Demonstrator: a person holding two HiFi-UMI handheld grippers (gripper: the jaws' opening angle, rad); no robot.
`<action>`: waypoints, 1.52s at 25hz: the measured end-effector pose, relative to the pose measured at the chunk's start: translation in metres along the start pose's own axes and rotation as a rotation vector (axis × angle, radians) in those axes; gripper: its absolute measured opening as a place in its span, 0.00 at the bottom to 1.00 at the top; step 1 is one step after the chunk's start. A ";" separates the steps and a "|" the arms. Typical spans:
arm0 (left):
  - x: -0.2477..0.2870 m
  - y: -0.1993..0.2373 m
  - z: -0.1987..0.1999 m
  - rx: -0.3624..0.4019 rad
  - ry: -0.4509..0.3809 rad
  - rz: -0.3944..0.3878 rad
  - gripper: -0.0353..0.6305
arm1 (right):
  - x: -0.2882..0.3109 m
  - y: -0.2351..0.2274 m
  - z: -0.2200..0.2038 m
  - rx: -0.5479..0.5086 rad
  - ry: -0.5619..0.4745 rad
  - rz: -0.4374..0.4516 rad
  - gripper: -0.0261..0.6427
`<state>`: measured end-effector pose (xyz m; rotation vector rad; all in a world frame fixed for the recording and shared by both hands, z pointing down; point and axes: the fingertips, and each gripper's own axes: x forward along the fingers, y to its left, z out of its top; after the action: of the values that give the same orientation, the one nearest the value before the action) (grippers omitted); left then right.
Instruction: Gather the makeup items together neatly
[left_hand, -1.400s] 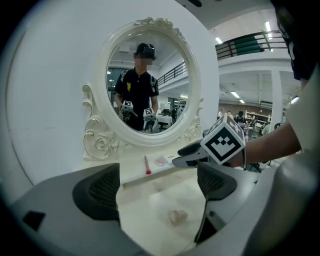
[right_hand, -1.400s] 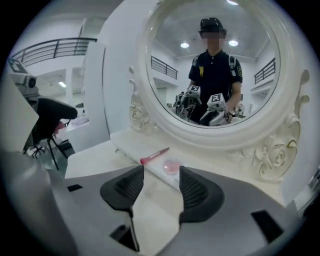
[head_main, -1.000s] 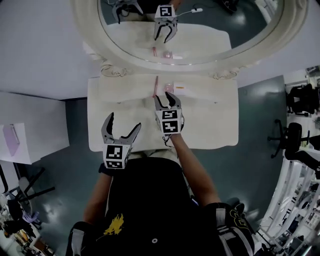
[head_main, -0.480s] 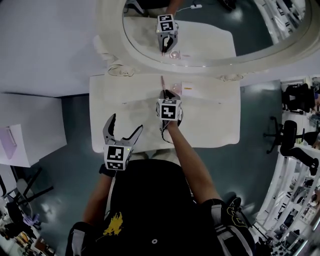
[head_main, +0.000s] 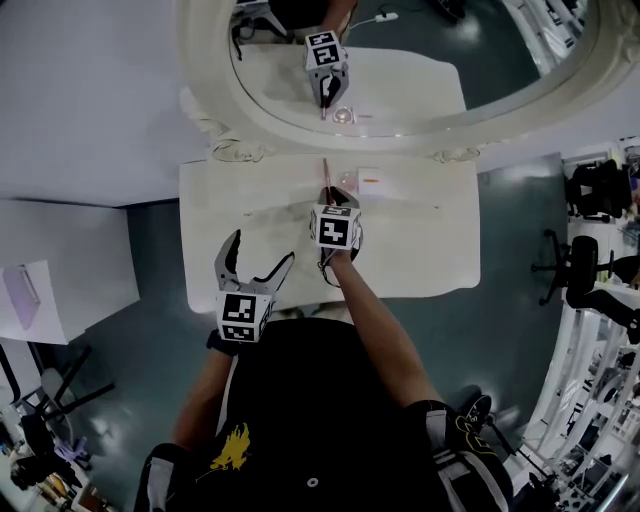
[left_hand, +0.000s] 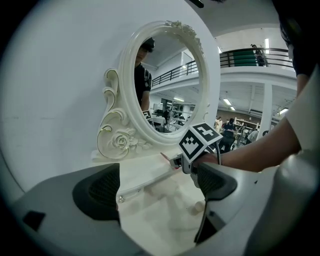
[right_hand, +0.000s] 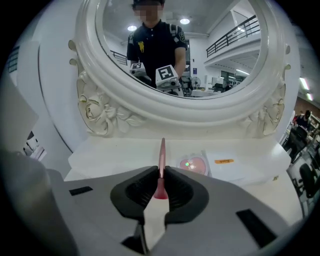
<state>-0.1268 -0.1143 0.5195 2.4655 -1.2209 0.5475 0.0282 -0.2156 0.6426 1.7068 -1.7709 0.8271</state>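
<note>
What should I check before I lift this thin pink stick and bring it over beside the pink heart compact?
1. Grip: the right gripper has just been closing its jaws, and they now pinch the thin pink stick near its near end: ok.
2. Stick clear of the white tabletop: cannot tell.
3. Destination: the pink heart-shaped compact in its clear case lies just right of the stick, apart from it: ok.
4. Room there: the flat white box with an orange label sits on the compact's other side: ok.
5. Other hand: the left gripper has its jaws open, is empty and is well apart from the right: ok.
</note>
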 end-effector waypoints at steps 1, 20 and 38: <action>0.000 -0.001 0.000 0.001 0.003 -0.002 0.79 | 0.000 -0.001 -0.001 0.007 -0.001 -0.001 0.13; 0.006 -0.010 0.002 0.034 0.018 -0.034 0.79 | 0.003 -0.022 -0.007 0.086 0.019 -0.045 0.13; 0.008 -0.003 0.008 0.047 0.014 -0.049 0.79 | 0.006 -0.012 -0.005 0.091 0.031 -0.039 0.20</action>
<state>-0.1187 -0.1217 0.5160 2.5187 -1.1522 0.5855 0.0396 -0.2158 0.6512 1.7710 -1.6971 0.9252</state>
